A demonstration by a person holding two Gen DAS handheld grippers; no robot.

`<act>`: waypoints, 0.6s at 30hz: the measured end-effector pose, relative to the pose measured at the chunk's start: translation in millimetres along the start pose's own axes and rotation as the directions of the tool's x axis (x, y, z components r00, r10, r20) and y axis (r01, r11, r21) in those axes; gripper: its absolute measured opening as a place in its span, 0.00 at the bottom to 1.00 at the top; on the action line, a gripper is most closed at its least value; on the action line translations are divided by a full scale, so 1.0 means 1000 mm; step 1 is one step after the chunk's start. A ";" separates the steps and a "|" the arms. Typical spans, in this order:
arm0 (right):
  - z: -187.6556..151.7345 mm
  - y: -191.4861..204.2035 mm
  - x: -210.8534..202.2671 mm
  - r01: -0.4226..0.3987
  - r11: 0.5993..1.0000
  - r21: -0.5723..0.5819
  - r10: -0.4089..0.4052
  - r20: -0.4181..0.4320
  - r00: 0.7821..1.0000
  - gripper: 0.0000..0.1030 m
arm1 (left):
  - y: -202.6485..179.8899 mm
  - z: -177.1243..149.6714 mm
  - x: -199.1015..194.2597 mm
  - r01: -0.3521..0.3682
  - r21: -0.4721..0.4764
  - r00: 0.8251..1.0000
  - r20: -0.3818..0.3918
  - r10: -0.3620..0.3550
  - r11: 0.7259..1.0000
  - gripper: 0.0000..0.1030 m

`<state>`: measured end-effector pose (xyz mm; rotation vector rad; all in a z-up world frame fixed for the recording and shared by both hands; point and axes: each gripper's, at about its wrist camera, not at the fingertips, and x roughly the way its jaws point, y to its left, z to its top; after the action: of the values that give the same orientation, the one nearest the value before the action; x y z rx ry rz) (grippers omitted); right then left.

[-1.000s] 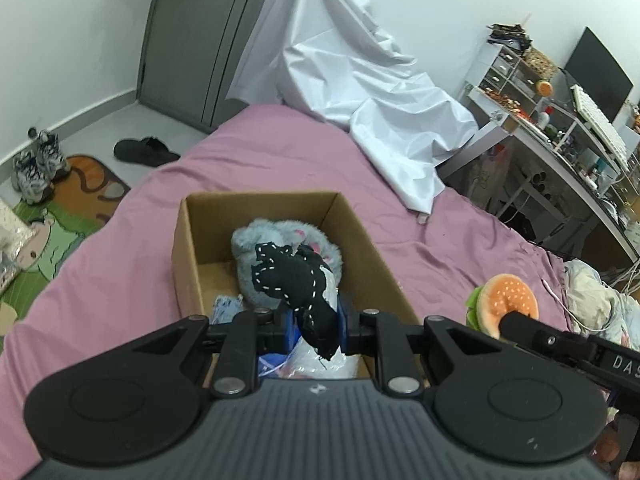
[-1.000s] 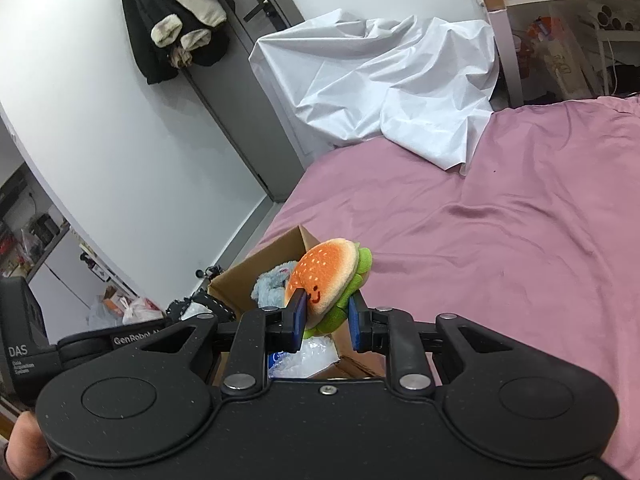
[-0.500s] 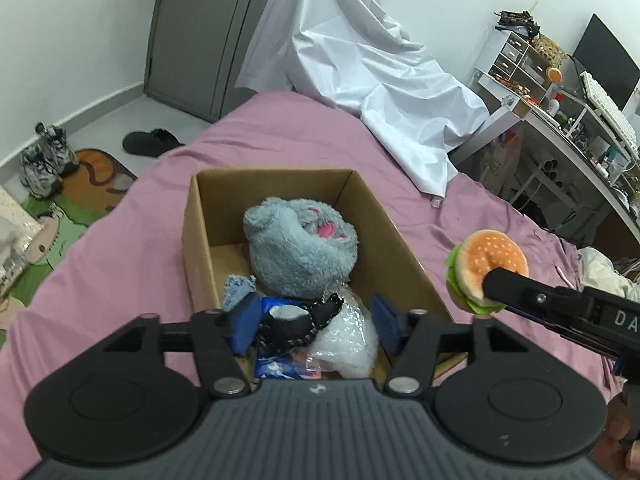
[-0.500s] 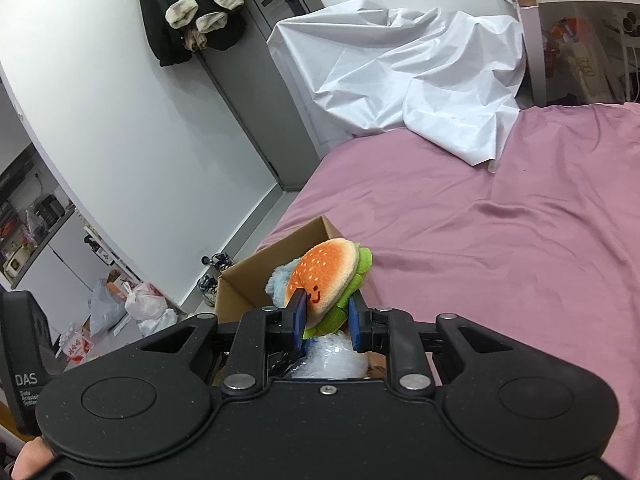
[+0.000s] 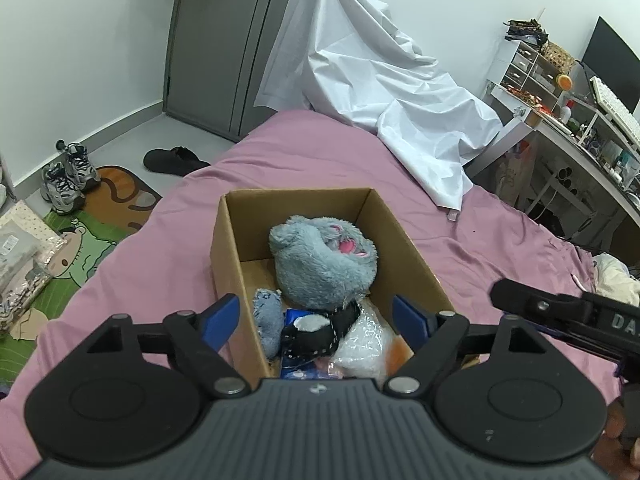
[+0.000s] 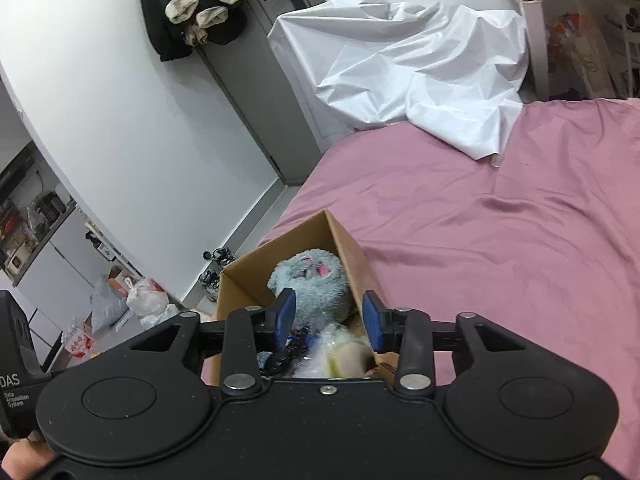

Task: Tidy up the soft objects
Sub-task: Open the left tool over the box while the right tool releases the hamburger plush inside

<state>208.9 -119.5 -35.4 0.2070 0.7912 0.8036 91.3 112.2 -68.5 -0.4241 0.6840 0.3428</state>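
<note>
While the left gripper (image 5: 316,320) spread its fingers wide, empty, the black stitched soft toy (image 5: 320,330) lay atop the brown cardboard box's (image 5: 224,248) heap and might slide. The right gripper (image 6: 330,318) was opening, empty; its fingers could snag the grey plush (image 6: 312,284).

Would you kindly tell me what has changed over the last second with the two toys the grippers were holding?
Both toys were let go. The left gripper dropped the black stitched toy into the cardboard box, and its jaws are opening with nothing between them. The right gripper released the burger toy, which now lies low in the box; its jaws are opening too. The grey plush and the box stayed put.
</note>
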 end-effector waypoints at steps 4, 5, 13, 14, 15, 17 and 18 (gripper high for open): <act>0.000 -0.008 -0.007 0.015 1.000 0.011 -0.015 -0.001 1.000 0.41 | -0.002 0.002 -0.004 -0.016 0.008 1.000 -0.005 0.016 1.000 0.85; 0.000 -0.009 -0.009 0.017 1.000 0.012 -0.017 -0.002 1.000 0.41 | -0.002 0.003 -0.005 -0.017 0.010 1.000 -0.006 0.017 1.000 0.88; 0.006 -0.010 -0.030 0.012 1.000 -0.009 -0.012 0.011 1.000 0.51 | -0.012 0.008 -0.021 -0.008 0.044 1.000 -0.011 0.009 0.999 0.92; 0.007 -0.009 -0.033 0.011 1.000 -0.016 -0.011 0.011 1.000 0.53 | -0.013 0.008 -0.023 -0.008 0.047 1.000 -0.015 0.009 0.999 0.93; 0.007 -0.009 -0.035 0.010 1.000 -0.019 -0.010 0.012 1.000 0.55 | -0.014 0.008 -0.026 -0.008 0.050 1.000 -0.019 0.009 0.999 0.93; 0.010 -0.009 -0.040 0.004 1.000 -0.020 -0.004 0.013 1.000 0.61 | -0.017 0.009 -0.031 -0.011 0.061 1.000 -0.022 0.013 0.998 0.95; 0.011 -0.009 -0.044 -0.003 1.000 -0.020 0.003 0.013 1.000 0.63 | -0.018 0.009 -0.034 -0.014 0.067 1.000 -0.022 0.016 0.998 0.95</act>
<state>202.8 -155.3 -7.5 0.1950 0.7701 0.8120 79.6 95.1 -34.7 -0.3597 0.7193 0.3288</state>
